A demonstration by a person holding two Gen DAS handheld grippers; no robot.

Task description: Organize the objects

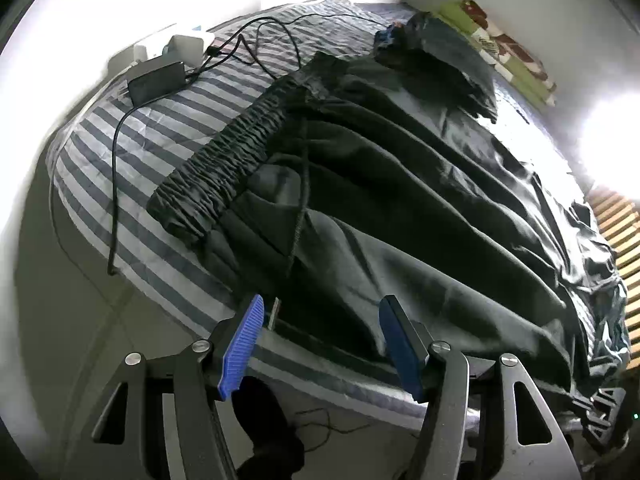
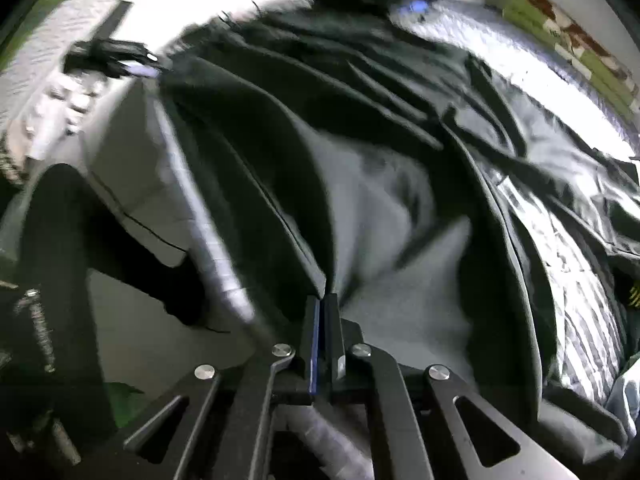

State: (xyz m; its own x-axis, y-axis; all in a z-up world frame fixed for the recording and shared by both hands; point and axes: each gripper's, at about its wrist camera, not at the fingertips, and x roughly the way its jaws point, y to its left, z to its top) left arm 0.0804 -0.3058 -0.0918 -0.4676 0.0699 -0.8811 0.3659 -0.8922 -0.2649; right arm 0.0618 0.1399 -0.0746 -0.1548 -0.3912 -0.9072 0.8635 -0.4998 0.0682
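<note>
Bedroom, bright window glare at 3 o'clock washing out the far wall; striped bed sheet covers the mattress, pale floor below its near edge, slatted wood showing at the right side. Dark trousers lie spread along the bed, elastic waistband toward 10 o'clock, drawstring trailing down the middle, legs running off toward 4 o'clock, not yet folded. Second dark garment sits bundled at 1 o'clock beside a green patterned cloth. Black power brick and its cable rest at 10 o'clock near a white box, well apart from the trousers. Left gripper hovers over the near hem edge, jaws apart, nothing between the blue pads. Right gripper is clamped flat on a fold of the trousers fabric at its tip; that view is blurred, so how much cloth it has I can't tell. My read: early stage, one pinch made, folding and the rest of the tidying all ahead.
</note>
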